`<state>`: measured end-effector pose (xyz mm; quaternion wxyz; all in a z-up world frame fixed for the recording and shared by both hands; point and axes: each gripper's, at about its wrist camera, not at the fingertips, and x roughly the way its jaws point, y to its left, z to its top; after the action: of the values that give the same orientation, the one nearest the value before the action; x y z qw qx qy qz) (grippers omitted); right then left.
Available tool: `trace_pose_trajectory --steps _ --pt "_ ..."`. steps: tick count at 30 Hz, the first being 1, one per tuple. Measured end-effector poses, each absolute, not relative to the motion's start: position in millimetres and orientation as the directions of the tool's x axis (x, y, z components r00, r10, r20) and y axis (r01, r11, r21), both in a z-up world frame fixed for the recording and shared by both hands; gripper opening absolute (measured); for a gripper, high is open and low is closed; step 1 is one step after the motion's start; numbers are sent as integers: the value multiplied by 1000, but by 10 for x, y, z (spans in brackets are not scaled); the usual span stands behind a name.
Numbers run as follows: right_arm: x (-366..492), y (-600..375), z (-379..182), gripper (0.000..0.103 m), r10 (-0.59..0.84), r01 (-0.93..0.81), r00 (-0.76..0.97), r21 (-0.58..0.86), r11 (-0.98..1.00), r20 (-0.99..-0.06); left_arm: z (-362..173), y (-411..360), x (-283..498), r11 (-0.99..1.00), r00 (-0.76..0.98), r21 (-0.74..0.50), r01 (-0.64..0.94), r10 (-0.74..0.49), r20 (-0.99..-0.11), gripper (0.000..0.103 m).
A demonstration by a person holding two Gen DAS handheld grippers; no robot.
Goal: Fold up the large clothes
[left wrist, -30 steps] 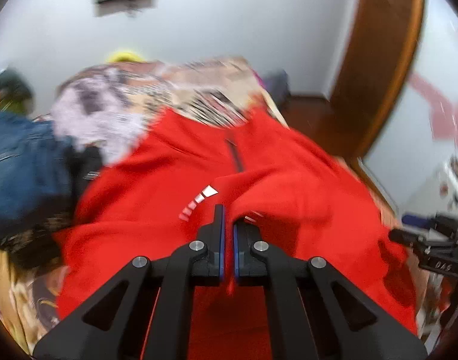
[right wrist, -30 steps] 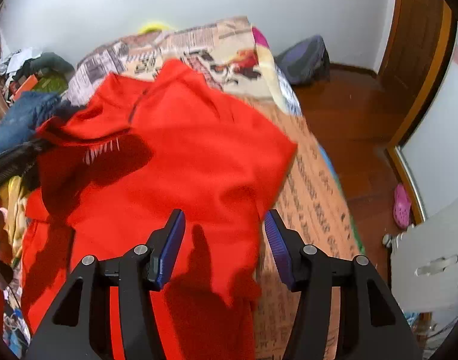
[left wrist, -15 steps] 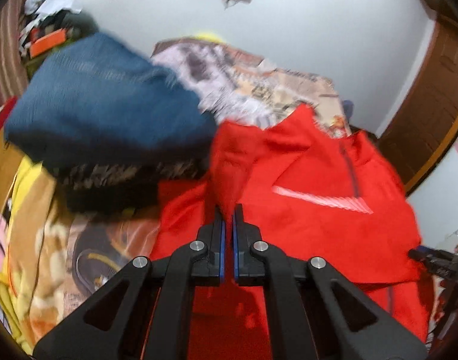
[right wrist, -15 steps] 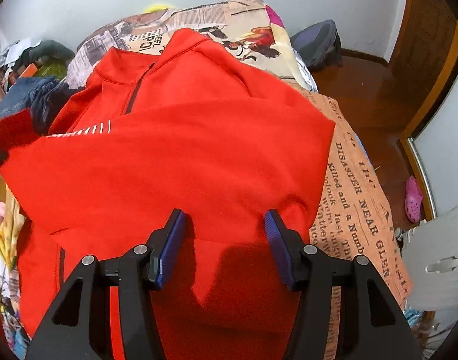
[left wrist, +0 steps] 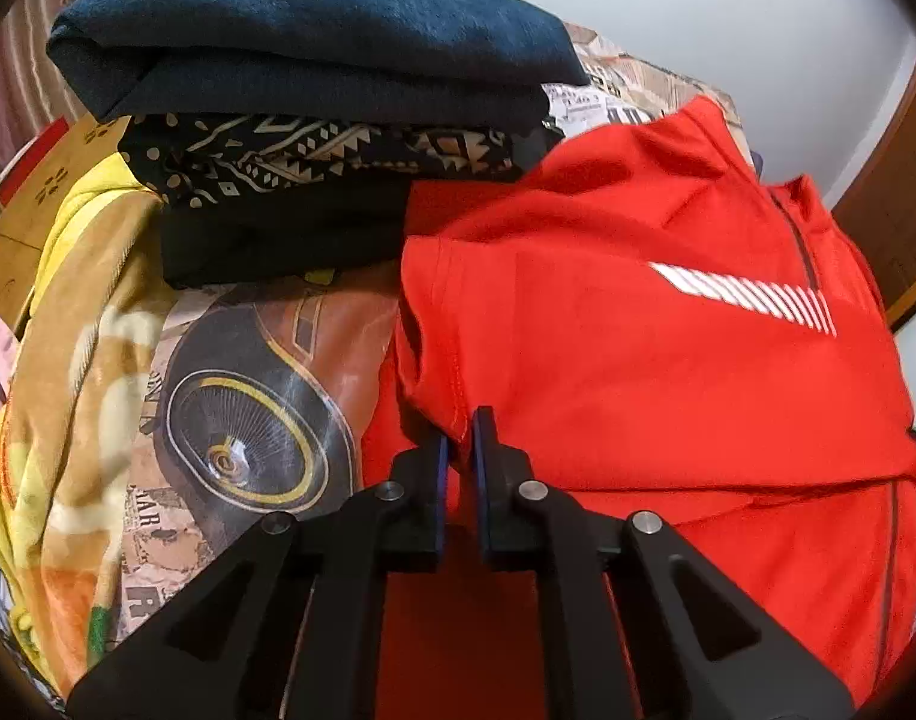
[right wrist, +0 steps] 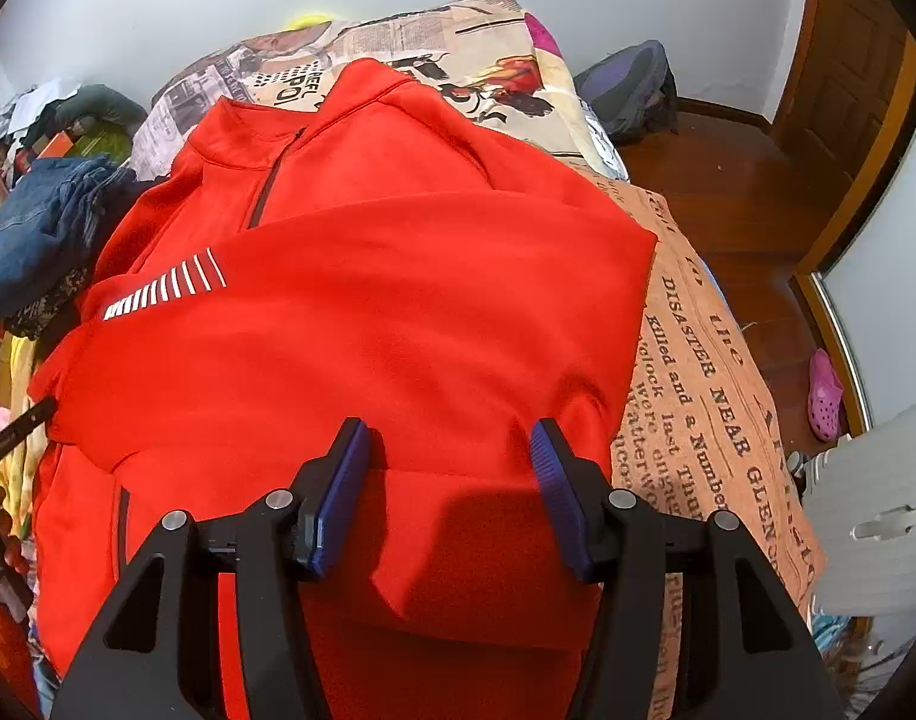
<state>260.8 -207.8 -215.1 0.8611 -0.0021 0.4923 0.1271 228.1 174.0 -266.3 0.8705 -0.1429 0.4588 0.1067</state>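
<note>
The large red zip-neck pullover (right wrist: pixel 362 324) of soft knit lies flat on the newspaper-print bedspread (right wrist: pixel 697 360), its collar at 12 o'clock and its hem toward the camera at 6 o'clock, so its long axis runs from 12 to 6. One sleeve is folded across the chest, from 3 o'clock to 9 o'clock.

The left gripper (left wrist: pixel 459 438) is pressed almost together and pinches the stitched cuff of that sleeve (left wrist: pixel 452 384), at the 9 o'clock side of the garment, near the stack of dark folded clothes (left wrist: pixel 314 90).

The right gripper (right wrist: pixel 450 450) is spread wide and holds nothing. It hovers over the lower edge of the folded part, at 6 o'clock.

I judge that the left hand must release the cuff; the right hand is nearer to the hem.
</note>
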Motion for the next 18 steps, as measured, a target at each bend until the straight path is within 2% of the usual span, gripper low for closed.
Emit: trace_pose_trajectory --steps 7,9,12,18 --pt "2627 -2048 -2095 52 197 -245 470 87 966 -861 -2466 1653 2303 958 523 6 -286 161 -837 25" --pt "2637 -2040 -2071 52 190 -250 474 76 965 -860 -2322 1633 2300 962 543 38 -270 185 -819 38" --pt "2665 -2016 -1999 52 187 -258 492 63 964 -850 -2109 1594 2314 966 581 58 -250 198 -790 54" --pt "2774 -1938 -1740 52 198 -279 555 44 959 -808 -1683 1456 2516 982 656 31 -184 146 -741 68"
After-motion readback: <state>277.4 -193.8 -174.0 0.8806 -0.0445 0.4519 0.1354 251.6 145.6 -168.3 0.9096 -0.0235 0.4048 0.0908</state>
